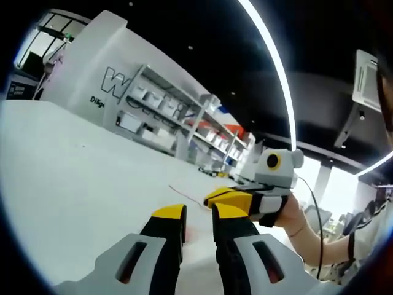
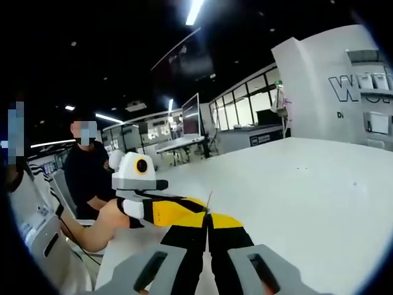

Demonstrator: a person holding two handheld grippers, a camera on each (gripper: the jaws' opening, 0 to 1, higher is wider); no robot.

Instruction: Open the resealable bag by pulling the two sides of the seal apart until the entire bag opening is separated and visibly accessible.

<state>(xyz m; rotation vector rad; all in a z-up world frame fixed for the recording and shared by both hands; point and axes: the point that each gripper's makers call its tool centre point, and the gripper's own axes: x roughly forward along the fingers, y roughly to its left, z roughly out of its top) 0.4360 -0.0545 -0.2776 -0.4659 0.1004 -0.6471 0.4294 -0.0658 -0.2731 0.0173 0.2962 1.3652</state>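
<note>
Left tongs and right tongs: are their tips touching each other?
Cannot tell. In the right gripper view the left tongs meet the right tongs with no gap seen, but one may simply lie in front of the other.

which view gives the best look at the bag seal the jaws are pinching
The right gripper view: the bag's thin clear edge rises where the right gripper meets the left gripper. In the left gripper view, the bag can't be made out between the left gripper and right gripper.
</note>
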